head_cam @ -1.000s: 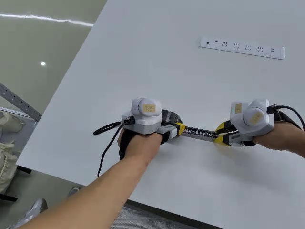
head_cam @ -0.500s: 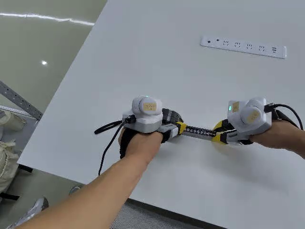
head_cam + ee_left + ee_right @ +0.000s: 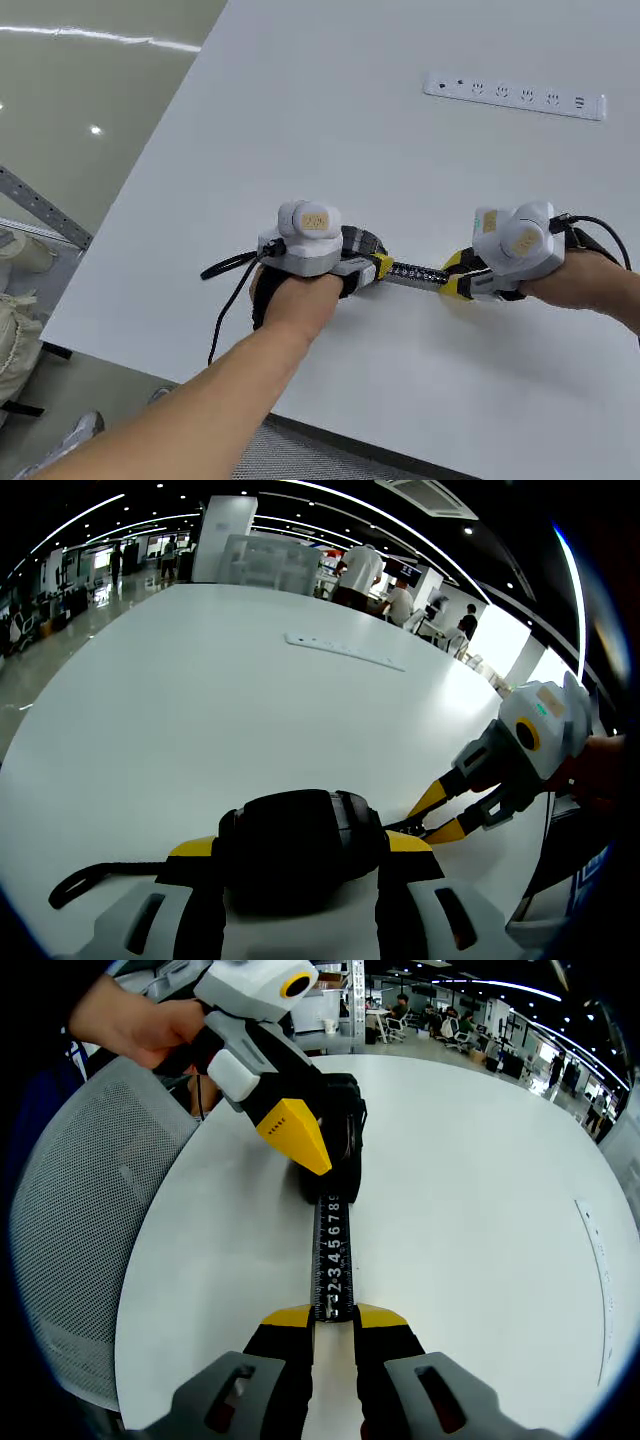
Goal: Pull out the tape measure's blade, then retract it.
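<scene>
A black tape measure case point(image 3: 358, 244) rests on the white table point(image 3: 330, 120). My left gripper point(image 3: 368, 266) is shut on the case point(image 3: 300, 815), its yellow fingertips point(image 3: 408, 842) at either side. A short length of black blade point(image 3: 415, 274) with white numbers runs from the case to my right gripper point(image 3: 455, 283). In the right gripper view the right gripper point(image 3: 332, 1316) is shut on the blade's end, with the blade point(image 3: 332, 1255) leading straight to the case point(image 3: 338, 1130). The right gripper point(image 3: 445, 815) also comes in from the right of the left gripper view.
A white power strip point(image 3: 515, 95) lies flat at the far right of the table. The table's near edge point(image 3: 300, 425) runs just below both hands. A grey mesh chair back point(image 3: 85, 1220) stands beside that edge. People stand at desks far behind point(image 3: 365, 570).
My right gripper has moved left toward the case, and the exposed blade is shorter. The left gripper holds the case in place.
</scene>
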